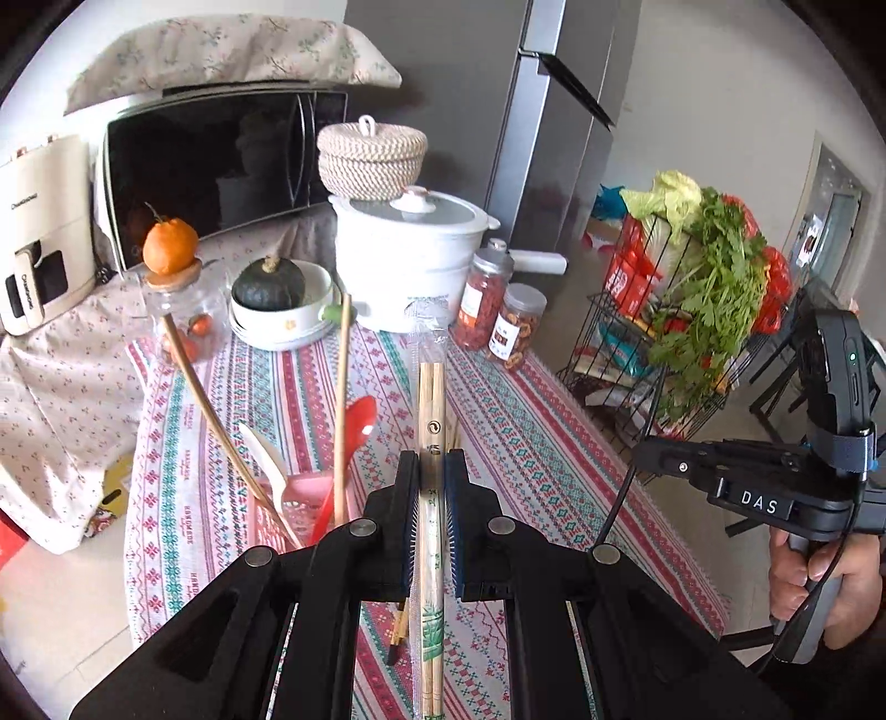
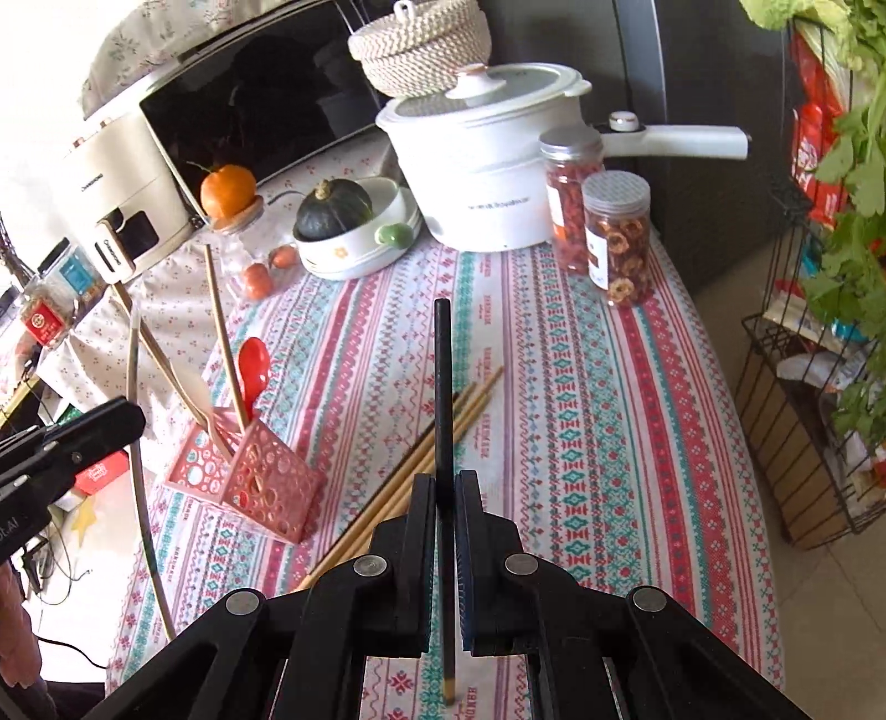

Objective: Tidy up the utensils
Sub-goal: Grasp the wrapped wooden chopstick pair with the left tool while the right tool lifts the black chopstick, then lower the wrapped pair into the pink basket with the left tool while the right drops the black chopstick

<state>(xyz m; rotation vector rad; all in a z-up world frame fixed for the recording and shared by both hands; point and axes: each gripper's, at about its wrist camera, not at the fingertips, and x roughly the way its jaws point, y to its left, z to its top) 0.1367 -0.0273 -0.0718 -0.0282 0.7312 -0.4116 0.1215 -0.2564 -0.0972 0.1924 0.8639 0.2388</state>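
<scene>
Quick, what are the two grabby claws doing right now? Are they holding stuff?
Left gripper: closed, holding the wrapped bamboo chopsticks.
Right gripper: closed, holding a black chopstick.

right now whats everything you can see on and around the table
wrapped chopsticks: one pair, pale wood in clear sleeve, in left claw
black chopstick: one, in right claw
loose chopsticks: several, tan, on tablecloth
holder: one, pink, on table left
red spoon: one, in holder
pot: one, white, back of table
woven basket: one, cream, behind pot
jars: two, clear, right of pot
squash: one, dark green, in white dish
orange: one, on glass jar
microwave: one, black, back left
vegetable rack: one, black wire, on floor right
left claw: shut
right claw: shut
</scene>
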